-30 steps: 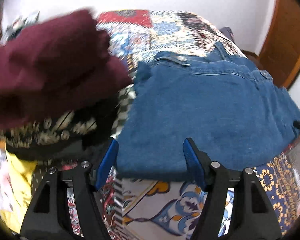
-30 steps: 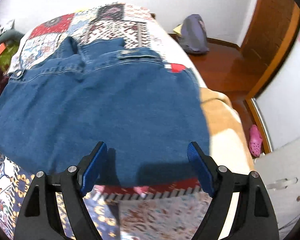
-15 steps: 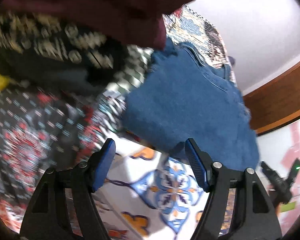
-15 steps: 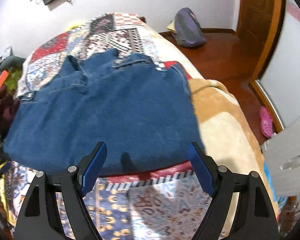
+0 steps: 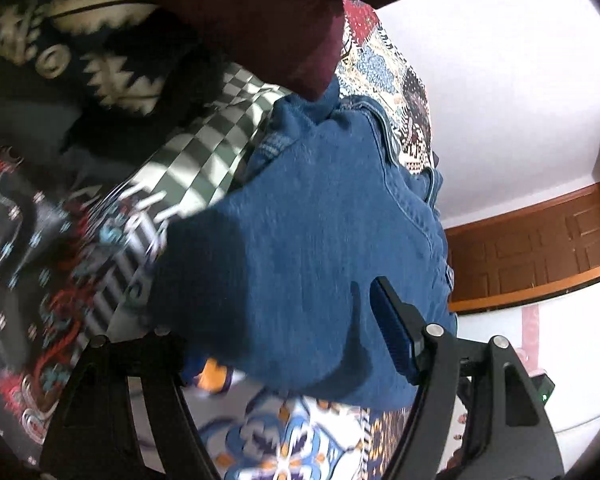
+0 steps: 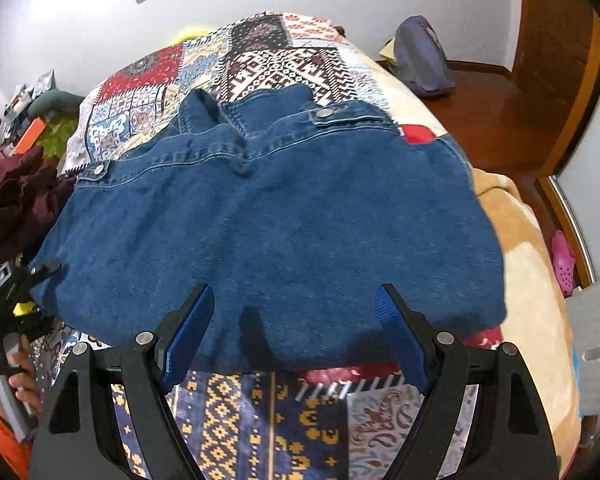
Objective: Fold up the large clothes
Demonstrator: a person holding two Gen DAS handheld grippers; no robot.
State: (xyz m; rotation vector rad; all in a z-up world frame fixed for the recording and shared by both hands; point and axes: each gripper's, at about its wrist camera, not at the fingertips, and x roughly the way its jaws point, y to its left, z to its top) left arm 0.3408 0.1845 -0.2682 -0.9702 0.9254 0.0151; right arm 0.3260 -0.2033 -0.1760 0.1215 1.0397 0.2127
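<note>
Left tool (image 5: 284, 344) swung in since a second ago, now tilted over denim jacket's (image 6: 268, 220) 9 o'clock corner, spread wide, one finger hidden under cloth. Right tool (image 6: 294, 340) backed off, wide, empty, at 6 o'clock hem. Jacket folded flat on bed (image 6: 260, 420); likely next fold starting.

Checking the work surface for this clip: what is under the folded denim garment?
The denim garment lies on a patchwork quilt, with a tan blanket showing at its right edge. Whatever lies directly beneath the denim is covered.

Maroon garment (image 6: 16, 196) crowds the denim's (image 6: 268, 232) left edge (touching); bedspread (image 6: 260, 412) nearer is open.
</note>
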